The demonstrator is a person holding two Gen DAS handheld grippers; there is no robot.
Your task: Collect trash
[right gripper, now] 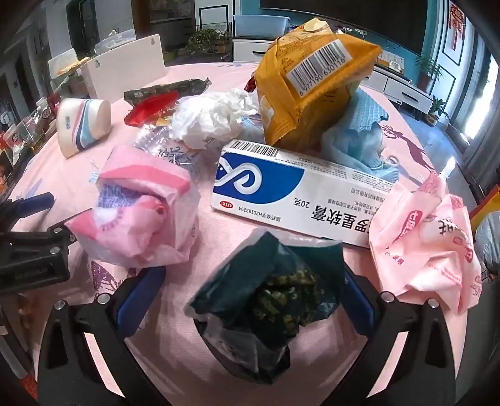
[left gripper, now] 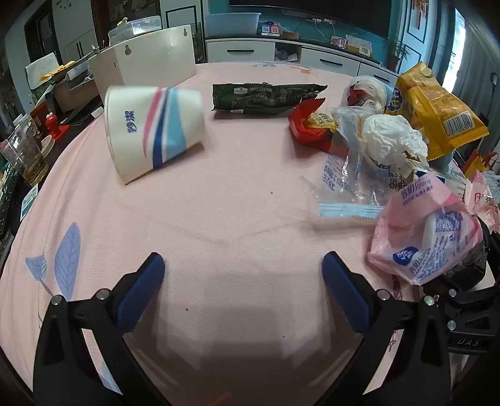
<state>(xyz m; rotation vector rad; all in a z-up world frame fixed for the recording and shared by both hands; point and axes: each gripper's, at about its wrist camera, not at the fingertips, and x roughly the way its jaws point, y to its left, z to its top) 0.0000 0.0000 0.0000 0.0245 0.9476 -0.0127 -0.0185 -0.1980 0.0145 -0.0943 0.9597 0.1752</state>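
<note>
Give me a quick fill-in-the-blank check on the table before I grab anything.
1. The paper cup lies on its ____.
2. The dark green wrapper sits between the open jaws of the ____ gripper.
3. The tablecloth is ____.
4. The barcoded snack bag is ____.

Missing: side; right; pink; yellow

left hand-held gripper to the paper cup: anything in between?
Bare pink tablecloth only between the open left hand-held gripper and the tipped paper cup, per left wrist view.

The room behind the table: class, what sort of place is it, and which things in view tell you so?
Most likely a home living room. A large dark screen hangs on a teal wall above a low white drawer cabinet, potted plants stand by the window, and the table wears a pink patterned cloth.
</note>
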